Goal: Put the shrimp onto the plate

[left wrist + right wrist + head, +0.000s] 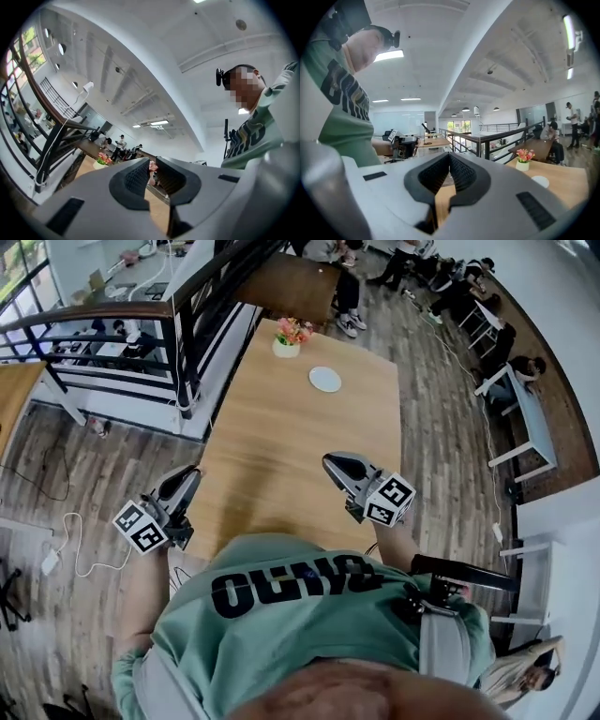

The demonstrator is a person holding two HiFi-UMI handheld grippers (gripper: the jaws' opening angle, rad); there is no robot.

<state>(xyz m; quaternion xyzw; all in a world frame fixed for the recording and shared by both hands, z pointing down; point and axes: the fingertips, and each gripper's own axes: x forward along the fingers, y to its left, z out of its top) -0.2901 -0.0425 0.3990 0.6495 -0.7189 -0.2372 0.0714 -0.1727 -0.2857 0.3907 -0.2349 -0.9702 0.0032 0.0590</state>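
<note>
Closest in, the left claw (153,162) has its jaws drawn nearly together on a small pink-and-white piece pinched at their very tips, which I take to be the shrimp (152,167). It is held in the air at that claw's front end, nowhere near its goal. The right claw (449,157) beside it has its jaws pressed together with nothing between them. Ahead of both claws runs the bare wood of the table (272,446). Well beyond their tips, toward the far end, lies the white plate (325,379) with nothing on it, off to the right as the right claw looks. Just past the plate stands a pot of flowers (286,343). So the pickup seems done; the carry across and the setting down remain.
</note>
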